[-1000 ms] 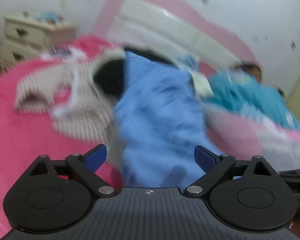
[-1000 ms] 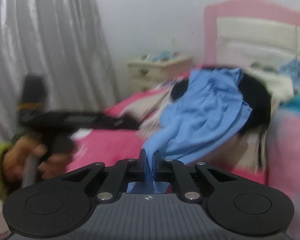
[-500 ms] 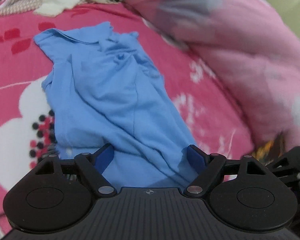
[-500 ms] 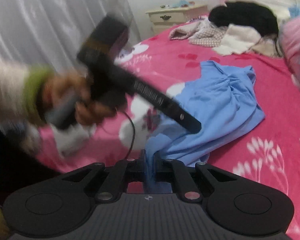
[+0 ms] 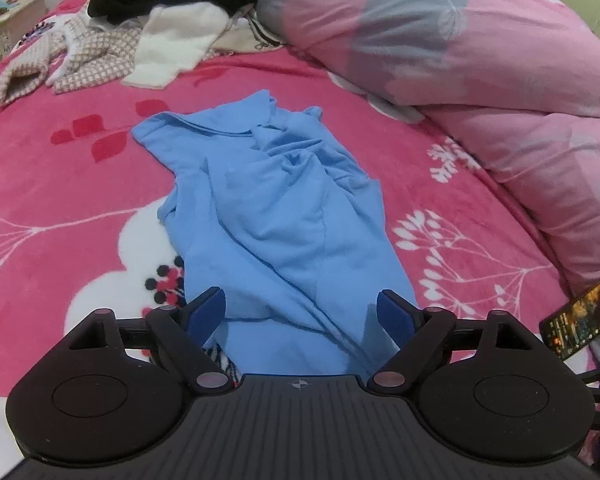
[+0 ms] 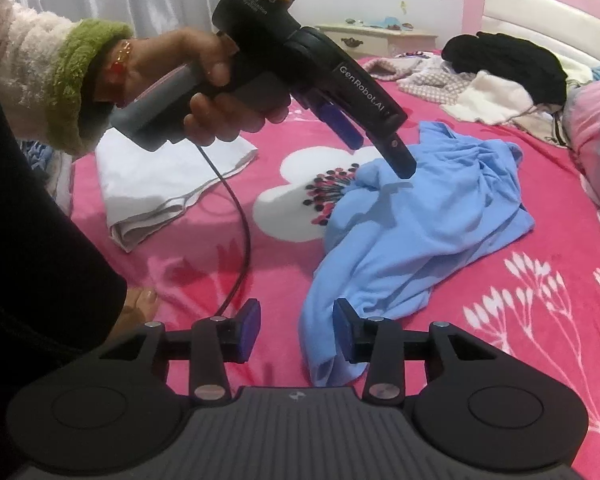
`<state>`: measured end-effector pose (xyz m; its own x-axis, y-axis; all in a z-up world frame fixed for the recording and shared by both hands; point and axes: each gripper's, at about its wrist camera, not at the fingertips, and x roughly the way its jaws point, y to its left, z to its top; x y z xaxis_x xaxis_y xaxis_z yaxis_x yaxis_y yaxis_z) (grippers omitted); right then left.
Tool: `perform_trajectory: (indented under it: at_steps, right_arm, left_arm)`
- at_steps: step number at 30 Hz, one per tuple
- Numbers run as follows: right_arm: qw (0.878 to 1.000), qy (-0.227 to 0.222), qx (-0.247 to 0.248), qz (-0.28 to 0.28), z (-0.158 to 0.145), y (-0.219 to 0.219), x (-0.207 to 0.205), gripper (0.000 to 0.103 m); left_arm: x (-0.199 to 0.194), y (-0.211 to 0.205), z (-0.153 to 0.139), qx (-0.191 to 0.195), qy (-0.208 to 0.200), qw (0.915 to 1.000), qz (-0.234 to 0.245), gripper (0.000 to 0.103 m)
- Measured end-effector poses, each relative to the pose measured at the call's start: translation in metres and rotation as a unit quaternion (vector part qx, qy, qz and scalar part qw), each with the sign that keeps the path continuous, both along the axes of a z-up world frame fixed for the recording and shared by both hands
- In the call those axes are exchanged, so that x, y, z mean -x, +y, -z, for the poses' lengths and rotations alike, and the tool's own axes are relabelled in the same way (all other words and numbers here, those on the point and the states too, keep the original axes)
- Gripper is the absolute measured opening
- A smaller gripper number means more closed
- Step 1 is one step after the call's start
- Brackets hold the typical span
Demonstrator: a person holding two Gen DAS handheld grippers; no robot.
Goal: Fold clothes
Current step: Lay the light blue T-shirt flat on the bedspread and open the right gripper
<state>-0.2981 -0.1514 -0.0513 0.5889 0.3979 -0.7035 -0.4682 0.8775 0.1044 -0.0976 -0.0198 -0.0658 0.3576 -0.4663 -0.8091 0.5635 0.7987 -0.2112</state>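
Note:
A light blue polo shirt (image 5: 276, 216) lies crumpled on the pink floral bedspread (image 5: 60, 184), collar at the far end. My left gripper (image 5: 300, 312) is open above the shirt's near hem, holding nothing. In the right wrist view the shirt (image 6: 428, 224) lies ahead and to the right. My right gripper (image 6: 296, 330) is open, with a corner of the shirt lying loose by its right finger. The left gripper (image 6: 380, 136) shows in that view held by a hand, its tips just over the shirt.
A pile of other clothes (image 5: 148, 28) lies at the head of the bed. A pink quilt (image 5: 480, 60) is bunched along the right. A folded white cloth (image 6: 160, 184) lies left. A phone (image 5: 584, 312) lies at the right edge. A nightstand (image 6: 376, 36) stands behind.
The right gripper, shut on the shirt and lifting it a second ago, has lowered it onto the bed and opened. The left gripper has swung down over the shirt's hem.

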Motion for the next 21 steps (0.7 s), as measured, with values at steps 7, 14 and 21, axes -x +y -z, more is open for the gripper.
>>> perform_trajectory:
  at_steps: [7,14,21]
  right_arm:
    - [0.999,-0.009,-0.007,0.034,-0.003,-0.012,-0.006,0.043]
    - [0.998,-0.008,-0.009,0.060,-0.004,-0.020,-0.012,0.043]
    - [0.997,-0.020,-0.009,0.071,-0.008,-0.022,-0.016,0.043]
  left_arm:
    - [-0.001,-0.002,-0.003,-0.009,-0.006,0.9995,-0.029,0.103]
    - [-0.001,0.000,-0.001,-0.014,0.006,0.9985,-0.053,0.103]
    - [0.001,0.003,-0.002,-0.001,0.013,0.9984,-0.054,0.103]
